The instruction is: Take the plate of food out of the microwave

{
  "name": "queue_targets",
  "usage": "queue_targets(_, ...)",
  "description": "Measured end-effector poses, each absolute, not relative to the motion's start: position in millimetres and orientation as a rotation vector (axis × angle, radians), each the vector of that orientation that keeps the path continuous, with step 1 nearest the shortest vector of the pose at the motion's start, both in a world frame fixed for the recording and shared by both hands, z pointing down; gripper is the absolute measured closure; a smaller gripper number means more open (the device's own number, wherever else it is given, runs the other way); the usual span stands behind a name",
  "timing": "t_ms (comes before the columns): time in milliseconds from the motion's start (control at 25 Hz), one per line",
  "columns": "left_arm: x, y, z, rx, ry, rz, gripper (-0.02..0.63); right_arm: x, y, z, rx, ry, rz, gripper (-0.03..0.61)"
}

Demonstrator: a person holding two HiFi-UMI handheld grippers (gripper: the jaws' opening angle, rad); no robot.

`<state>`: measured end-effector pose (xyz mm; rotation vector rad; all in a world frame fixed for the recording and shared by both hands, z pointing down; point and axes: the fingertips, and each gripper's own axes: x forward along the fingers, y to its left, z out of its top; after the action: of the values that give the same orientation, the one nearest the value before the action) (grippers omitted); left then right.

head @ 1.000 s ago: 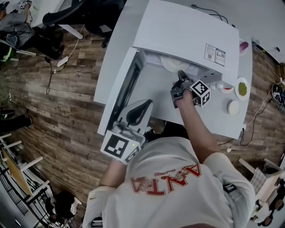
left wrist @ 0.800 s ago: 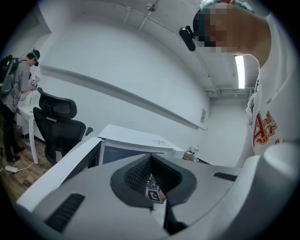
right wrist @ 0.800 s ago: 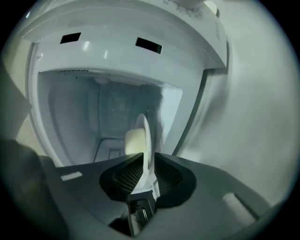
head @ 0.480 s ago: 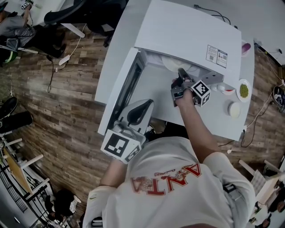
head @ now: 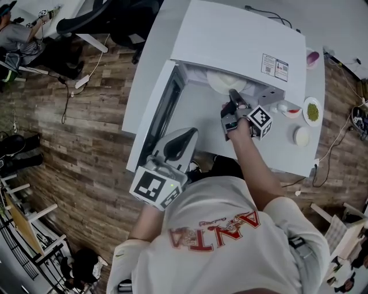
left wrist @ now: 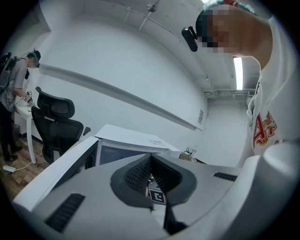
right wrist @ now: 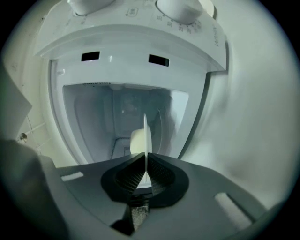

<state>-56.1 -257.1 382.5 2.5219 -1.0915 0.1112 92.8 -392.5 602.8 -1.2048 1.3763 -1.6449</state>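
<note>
White box-shaped microwave (head: pixel 238 40) is seen on the white counter (head: pixel 276 155), its door (head: pixel 164 112) swung open to the left. One round white plate (head: pixel 225 82) is still inside the cavity, at its mouth. A pale lump of food (right wrist: pixel 137 141) is carried on it, shown only in the right gripper view. The plate's near rim is pinched by the right gripper (head: pixel 232 95), whose fingers have just been closing and are clenched on it. The left gripper (head: pixel 185 136) is held by the open door, fingers pressed together with nothing between them. Three small round dishes are counted on the counter right of the microwave: one with green stuff (head: pixel 313 112), one with a red smear (head: pixel 291 110), one plain white (head: pixel 301 136). Two knobs (right wrist: pixel 180 7) are seen only in the right gripper view. A black office chair (left wrist: pixel 54 124) and a person (left wrist: pixel 14 93) standing at a desk are caught side-on in the left gripper view, where the microwave shows only from outside.
</note>
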Motion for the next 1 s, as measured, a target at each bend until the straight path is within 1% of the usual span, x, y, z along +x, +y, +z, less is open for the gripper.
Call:
queue_targets(280,-50.4,-240.8,376.6,2.566,-1.022,0.107,0.604,93.8,-353.7,585.2,-1.154,1.402,-1.646,0.56)
queue_targets(600,-27.9,-209.8,373.3,2.632,-0.885,0.125,0.604,103.6,-271.5,589.9,-1.17,1.409,-1.664,0.56)
queue_targets(1000,9.4,-172.5,382.4,2.687,-0.683,0.17,0.604,166.9,-184.2,625.4,-1.272,1.261,-1.608,0.558)
